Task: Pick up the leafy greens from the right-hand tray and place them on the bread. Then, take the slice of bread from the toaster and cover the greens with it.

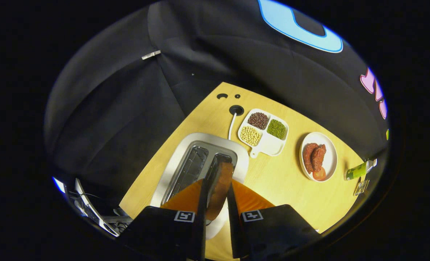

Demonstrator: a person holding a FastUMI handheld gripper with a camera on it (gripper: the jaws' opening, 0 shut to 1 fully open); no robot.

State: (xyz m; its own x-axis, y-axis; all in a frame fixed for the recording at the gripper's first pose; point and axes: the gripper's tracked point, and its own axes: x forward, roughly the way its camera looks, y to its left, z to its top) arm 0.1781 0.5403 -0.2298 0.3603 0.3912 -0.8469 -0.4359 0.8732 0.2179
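Observation:
My gripper [217, 185] is shut on a browned slice of bread [222, 186], held edge-on between both fingers. The slice hangs above the silver toaster [178, 159], over the nearer of its two slots [222, 159]; its far tip still overlaps that slot's opening. The other slot [191, 170] looks empty. The toaster stands on the wooden table [272, 177], directly beneath and ahead of the fingers.
Beyond the toaster sits a white divided tray [269, 145] holding brown, green and pale beans. To its right is a white plate [331, 156] with reddish meat pieces and a tomato slice. A green bottle [358, 170] lies farther right. A white cord [231, 127] runs into a table hole.

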